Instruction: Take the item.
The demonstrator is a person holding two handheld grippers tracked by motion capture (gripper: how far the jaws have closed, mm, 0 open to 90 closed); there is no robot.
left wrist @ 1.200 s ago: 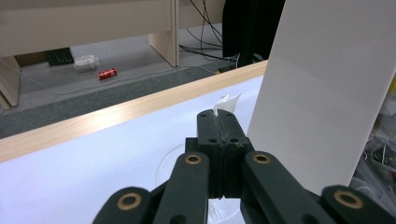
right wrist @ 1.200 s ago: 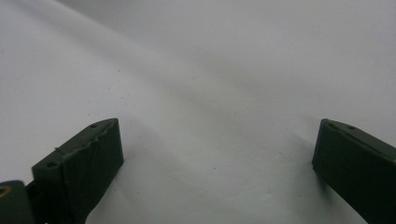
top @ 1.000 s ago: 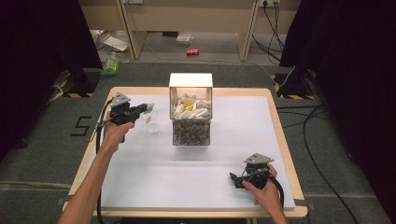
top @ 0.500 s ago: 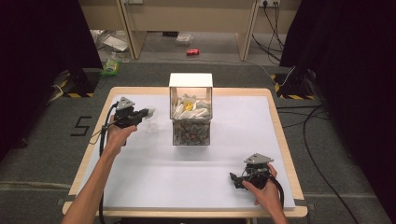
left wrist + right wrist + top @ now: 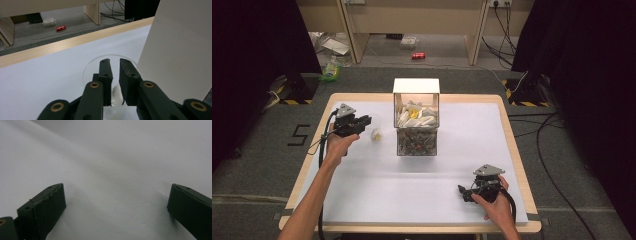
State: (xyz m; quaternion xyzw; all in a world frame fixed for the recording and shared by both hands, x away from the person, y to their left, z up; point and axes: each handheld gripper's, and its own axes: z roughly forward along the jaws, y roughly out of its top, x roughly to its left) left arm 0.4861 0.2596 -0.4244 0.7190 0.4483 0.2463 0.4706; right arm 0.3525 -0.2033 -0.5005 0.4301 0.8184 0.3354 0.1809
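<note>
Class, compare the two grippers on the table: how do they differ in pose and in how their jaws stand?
The left gripper sits at the clear cup, its jaws just opening to a narrow gap; the right gripper rests near the table's front edge, jaws wide apart over bare white sheet. Both are black and hand-held.

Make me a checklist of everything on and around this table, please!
surface: white sheet covering a wooden table.
job's things: clear cup left of the clear box; box holds pale pieces above, brownish ones below.
clutter: nothing seen on the sheet.
grippers: left gripper at the cup, jaws just been opening, slightly apart over its mouth, not pressing it; right gripper wide open over the sheet, nothing between.
cables: black cable trails from the left gripper; floor cables at the right.
surroundings: red can and green bottle on the floor.
</note>
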